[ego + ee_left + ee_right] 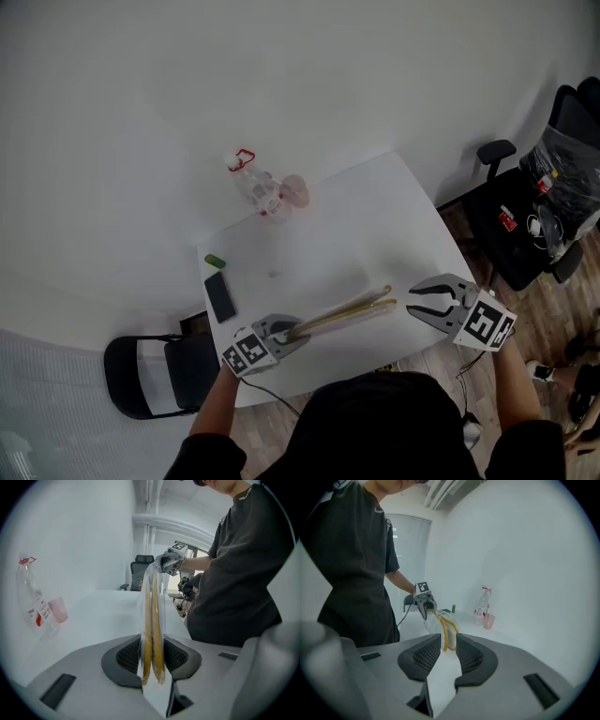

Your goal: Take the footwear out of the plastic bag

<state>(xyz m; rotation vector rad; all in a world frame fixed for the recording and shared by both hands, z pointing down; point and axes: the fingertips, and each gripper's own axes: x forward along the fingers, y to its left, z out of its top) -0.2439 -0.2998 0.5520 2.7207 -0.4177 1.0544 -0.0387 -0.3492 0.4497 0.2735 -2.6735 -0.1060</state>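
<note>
A clear plastic bag [347, 311] holding a pair of flat yellow slippers [153, 620] hangs in the air over the white table's [356, 225] near edge. My left gripper [295, 333] is shut on one end of the bag, and in the left gripper view the pads [180, 656] press on it from both sides. My right gripper [414, 301] stands open at the bag's other end. In the right gripper view the slipper tips [447, 637] reach just between its separated fingers [476, 656] without being pinched. The left gripper [423, 603] also shows there, clamping the far end.
A clear bottle with a red cap [253, 183] and a pink cup [295, 190] stand at the table's far side. A black phone [220, 296] and a small green object [215, 261] lie at the left edge. A folding chair [155, 375] stands left, a loaded office chair [544, 206] right.
</note>
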